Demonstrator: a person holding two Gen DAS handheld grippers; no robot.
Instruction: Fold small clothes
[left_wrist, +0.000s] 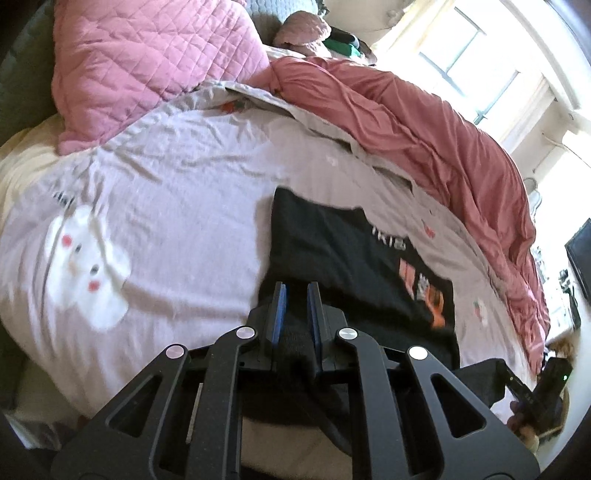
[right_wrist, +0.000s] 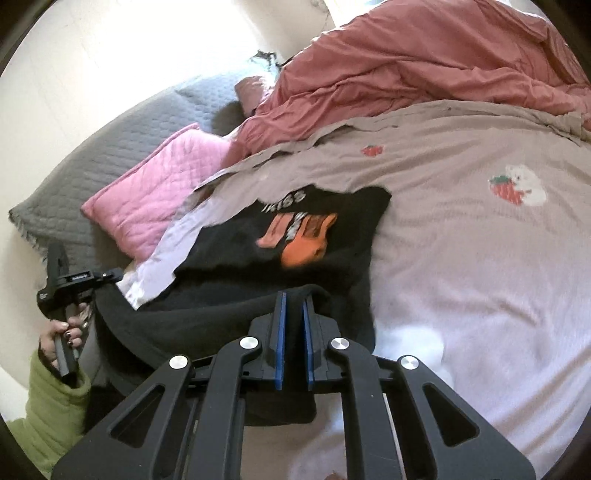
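Garment: a black T-shirt (left_wrist: 332, 243) of soft knit, orange-and-white print uppermost, is spread on the bed, its near hem lifted.
Left hand-held gripper (left_wrist: 295, 295): blue pads are clamped on the black hem.
Right hand-held gripper (right_wrist: 294, 306): clamped on the same hem.
Bedcover (left_wrist: 177, 192): pale lilac, wrinkled, rabbit-printed; open room lies leftward.
Edges: a quilted pink pillow (left_wrist: 147, 66) and a rumpled coral duvet (left_wrist: 424, 125) bound the far side.
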